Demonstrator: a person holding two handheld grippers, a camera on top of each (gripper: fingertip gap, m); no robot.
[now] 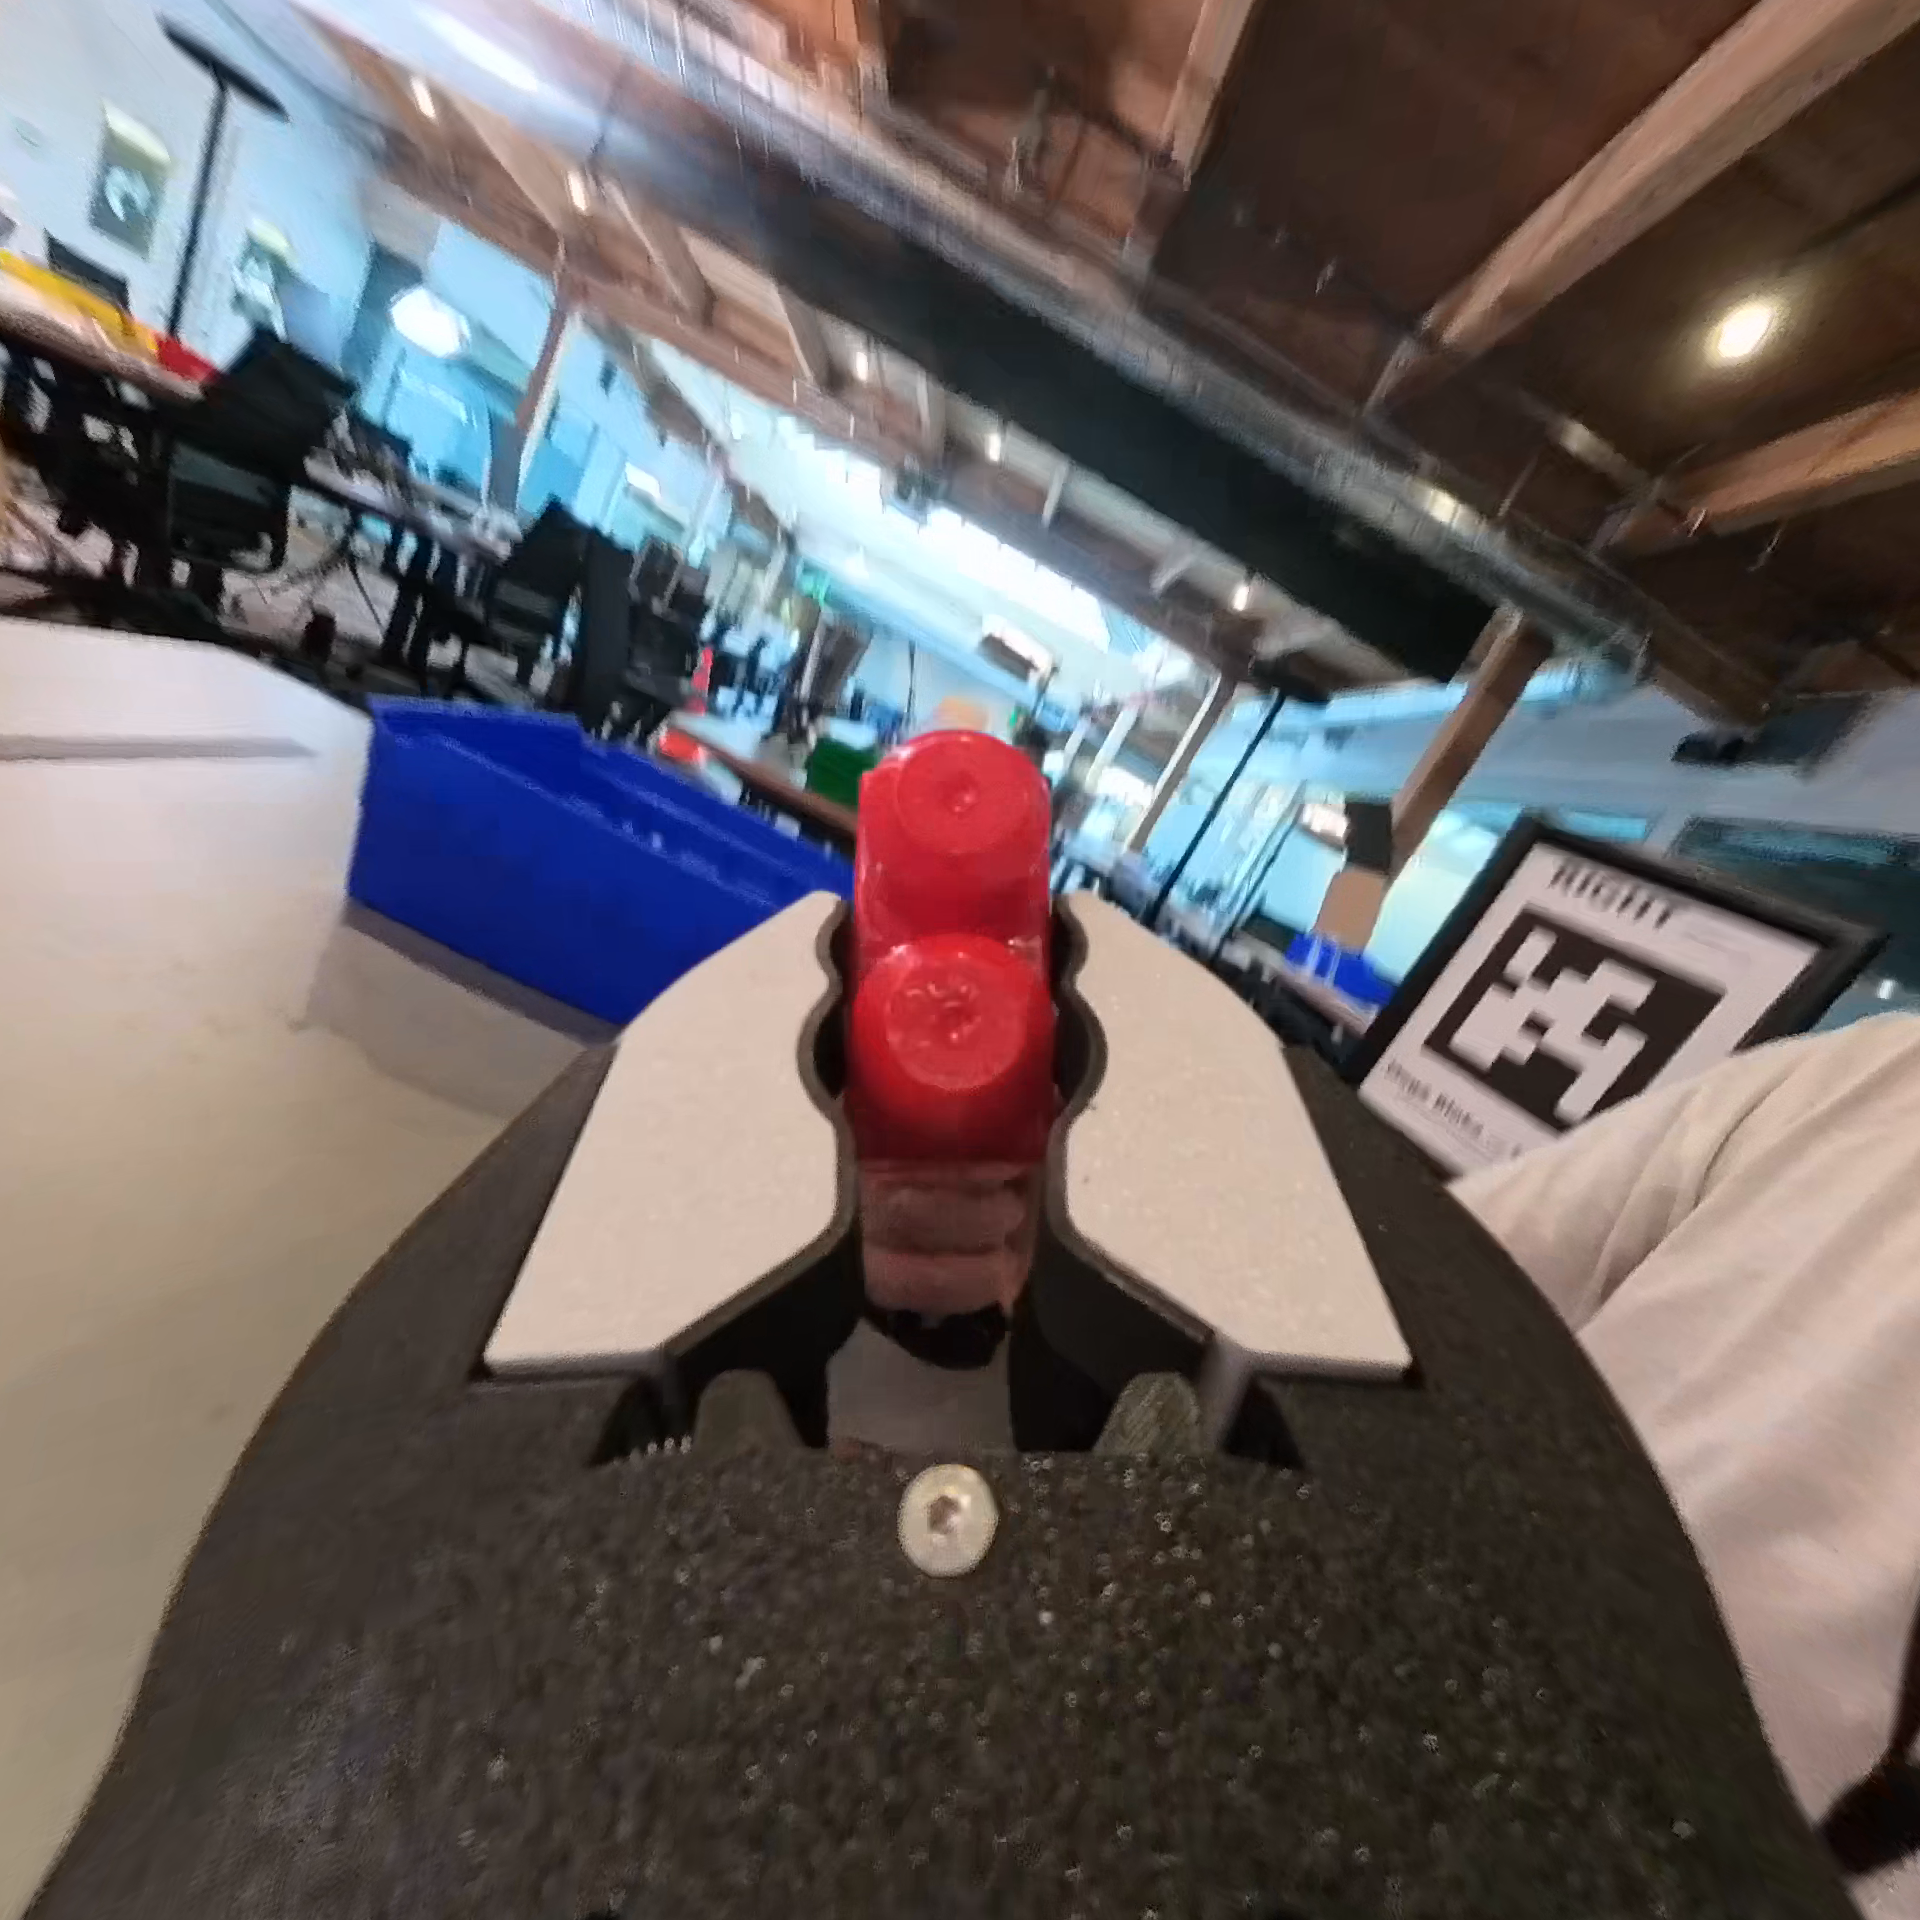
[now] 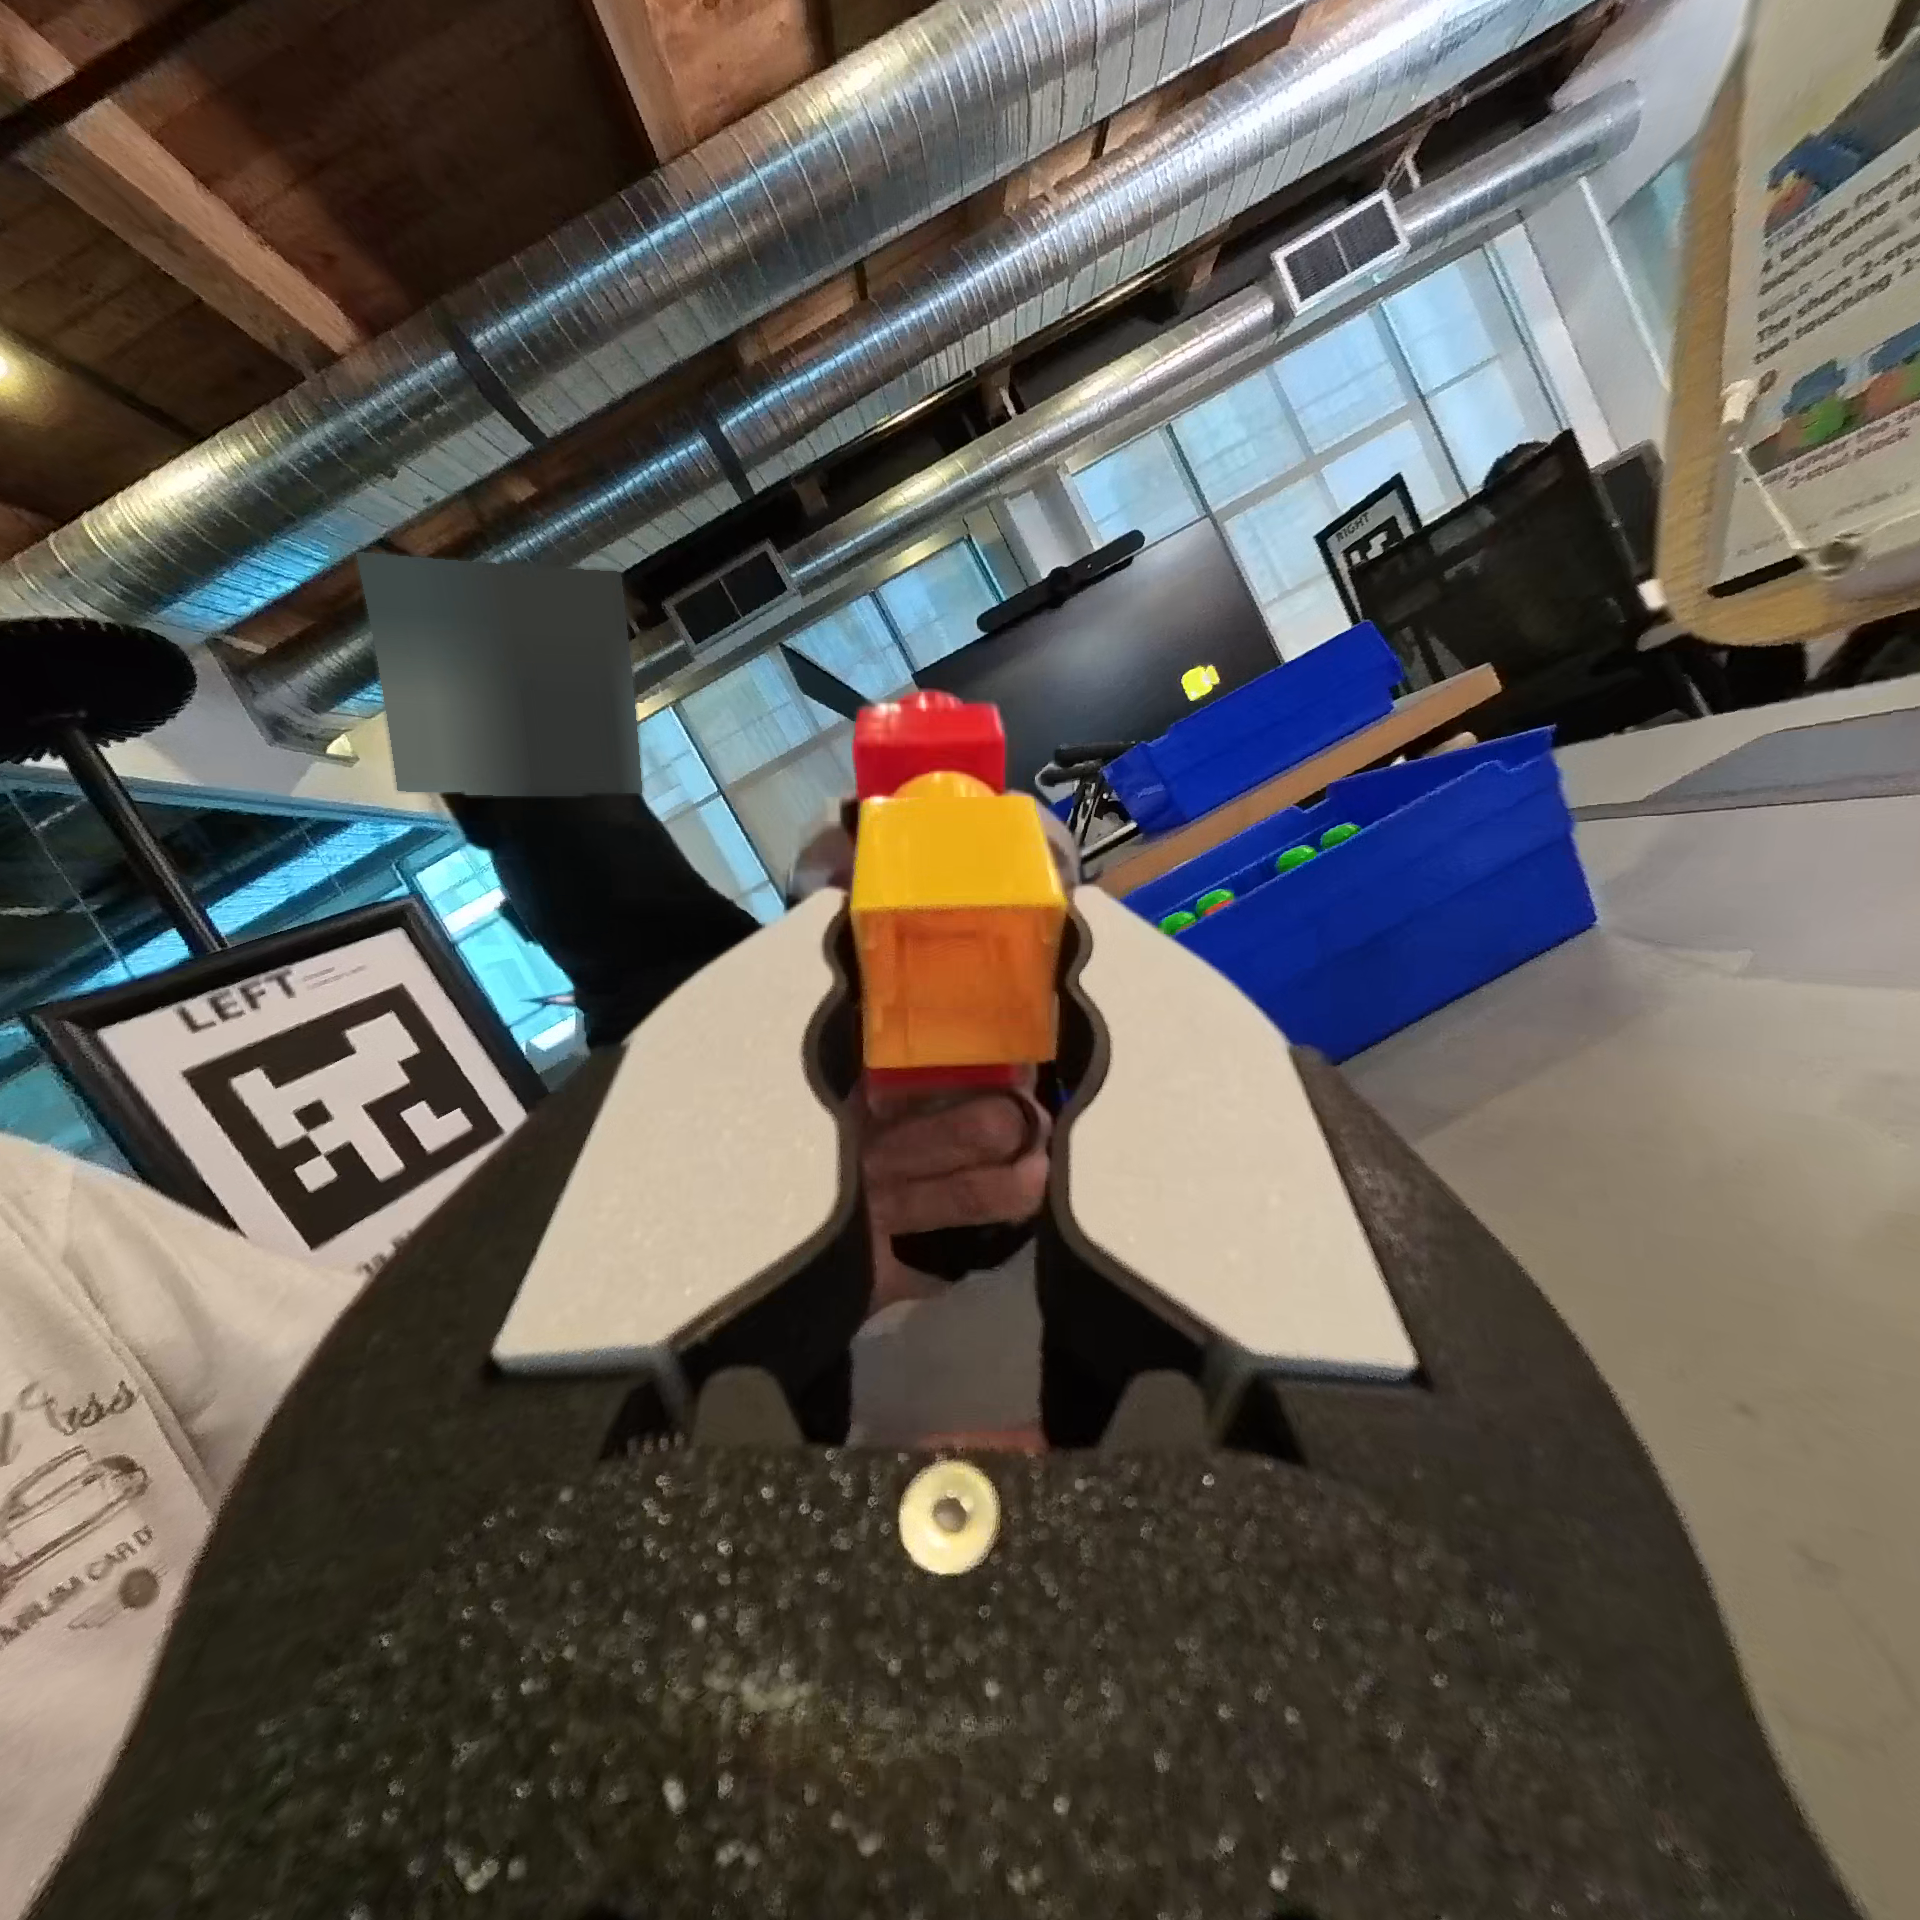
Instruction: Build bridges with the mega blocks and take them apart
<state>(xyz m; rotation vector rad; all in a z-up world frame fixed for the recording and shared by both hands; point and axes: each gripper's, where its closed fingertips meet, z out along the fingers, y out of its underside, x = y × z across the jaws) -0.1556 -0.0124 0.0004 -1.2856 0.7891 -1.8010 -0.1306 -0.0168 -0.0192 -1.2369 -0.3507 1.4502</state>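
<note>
We had the left gripper (image 1: 948,997) clamped on a red two-stud block (image 1: 948,935) and the right gripper (image 2: 956,977) clamped on a yellow block (image 2: 956,935) with red behind, both lifted off the table, likely mid-assembly or separation; next called for aligning studs.

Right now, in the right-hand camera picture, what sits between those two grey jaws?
A yellow block sits pinched between the jaws in the right wrist view, with a red block beyond it.
</note>
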